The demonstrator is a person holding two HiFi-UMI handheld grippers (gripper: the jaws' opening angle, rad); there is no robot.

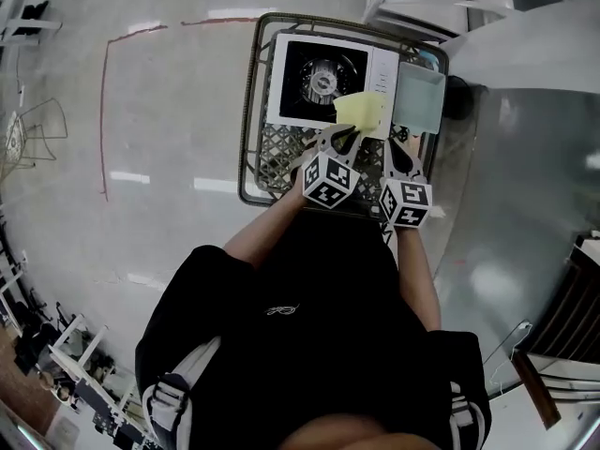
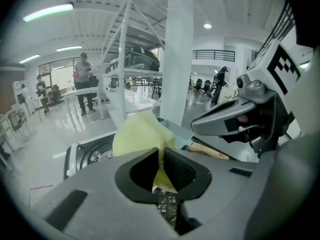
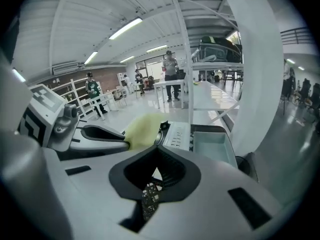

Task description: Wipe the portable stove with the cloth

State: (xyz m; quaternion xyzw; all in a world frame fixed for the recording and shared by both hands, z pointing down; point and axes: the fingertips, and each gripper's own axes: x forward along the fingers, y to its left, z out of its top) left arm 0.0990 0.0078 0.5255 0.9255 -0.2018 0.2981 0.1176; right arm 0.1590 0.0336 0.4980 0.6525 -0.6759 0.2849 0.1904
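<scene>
View from the head, looking steeply down: a wire basket (image 1: 248,129) on a pale floor holds a white portable stove (image 1: 323,78) with a black burner. The stove fills the basket's far left part, and a pale blue tray (image 1: 419,98) lies along the right edge. The left gripper (image 1: 344,138) holds a yellow cloth (image 1: 361,112) over the stove's near right corner. The right gripper (image 1: 398,144) is just beside it, nearer the tray.

Left gripper view: the jaws are pinched on a thin fold of the cloth (image 2: 137,134), which bunches up above them. The burner (image 2: 90,156) shows below and to the left.

Right gripper view: the jaws (image 3: 155,176) are closed together with nothing between them, only basket mesh beyond. The cloth (image 3: 142,130) hangs ahead to the left, above the stove's control strip (image 3: 177,136).

Judgement: the wiping looks about to begin. Only an edge of the cloth is gripped, so it should be lowered until it lies flat on the white top. Strokes should then be slow and dragging, clear of the burner grate, where the cloth could snag. The empty gripper could steady the stove.
</scene>
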